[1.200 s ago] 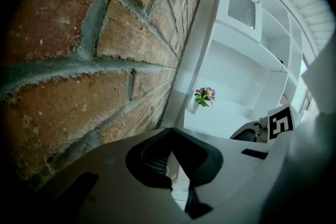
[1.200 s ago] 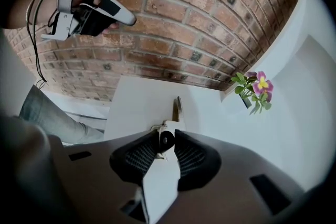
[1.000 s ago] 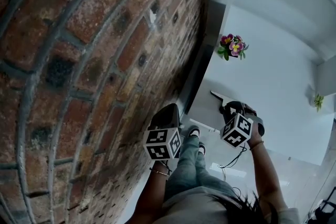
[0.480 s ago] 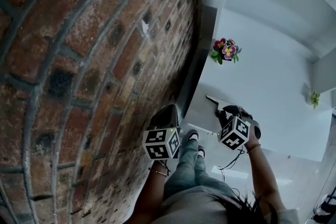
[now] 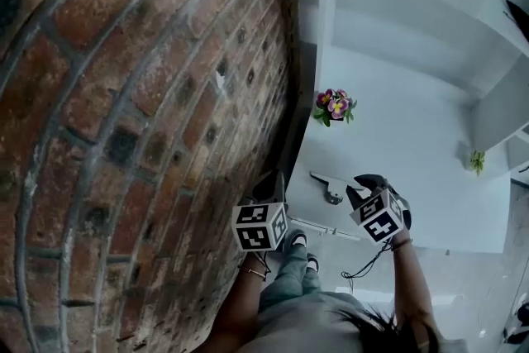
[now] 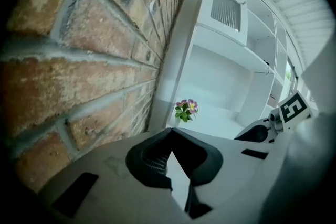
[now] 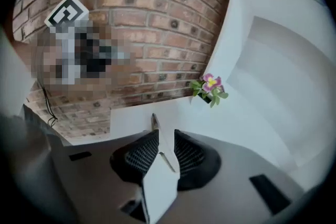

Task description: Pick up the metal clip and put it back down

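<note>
Right gripper [image 7: 164,135] seen spread, metal clip [image 7: 154,120] between its jaws, apparently released since before; left gripper [image 6: 170,134] pressed together.

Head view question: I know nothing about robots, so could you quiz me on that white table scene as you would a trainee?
1. True or false: the left gripper holds the flower pot.
2. The metal clip is nearest to: A the flower pot, B the right gripper, C the small green plant.
3. Fill in: the wall beside the white table is built of ____.
Key: 1 false; 2 B; 3 brick.
</note>
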The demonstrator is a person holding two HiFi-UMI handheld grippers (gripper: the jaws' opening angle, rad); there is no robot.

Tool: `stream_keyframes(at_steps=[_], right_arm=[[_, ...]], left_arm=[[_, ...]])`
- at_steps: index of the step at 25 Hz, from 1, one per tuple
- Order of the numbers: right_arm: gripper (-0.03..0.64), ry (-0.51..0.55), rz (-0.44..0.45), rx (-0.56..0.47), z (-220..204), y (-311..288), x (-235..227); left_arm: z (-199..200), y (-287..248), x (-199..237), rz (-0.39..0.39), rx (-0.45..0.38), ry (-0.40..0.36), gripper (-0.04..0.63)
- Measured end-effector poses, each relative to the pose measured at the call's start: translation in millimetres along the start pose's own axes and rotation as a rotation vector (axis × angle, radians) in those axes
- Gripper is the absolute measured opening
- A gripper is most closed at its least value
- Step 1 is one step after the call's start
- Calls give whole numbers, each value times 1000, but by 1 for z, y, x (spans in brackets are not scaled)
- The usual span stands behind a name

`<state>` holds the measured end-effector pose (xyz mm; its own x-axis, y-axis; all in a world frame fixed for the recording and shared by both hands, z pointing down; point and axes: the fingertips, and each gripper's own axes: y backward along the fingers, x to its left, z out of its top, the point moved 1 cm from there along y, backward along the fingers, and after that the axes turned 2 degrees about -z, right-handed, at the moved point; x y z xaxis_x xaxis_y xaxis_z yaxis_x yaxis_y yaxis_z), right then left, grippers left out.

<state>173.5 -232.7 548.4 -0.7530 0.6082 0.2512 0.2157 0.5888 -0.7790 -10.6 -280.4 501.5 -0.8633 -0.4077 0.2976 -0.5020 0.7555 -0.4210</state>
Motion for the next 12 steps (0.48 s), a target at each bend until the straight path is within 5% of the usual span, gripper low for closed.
stream_keyframes(at_steps=[12], right_arm=[[2,-304,-265,-332,46,112,-96]], left_arm=[[111,-13,-44,-95,-176,-142,6]])
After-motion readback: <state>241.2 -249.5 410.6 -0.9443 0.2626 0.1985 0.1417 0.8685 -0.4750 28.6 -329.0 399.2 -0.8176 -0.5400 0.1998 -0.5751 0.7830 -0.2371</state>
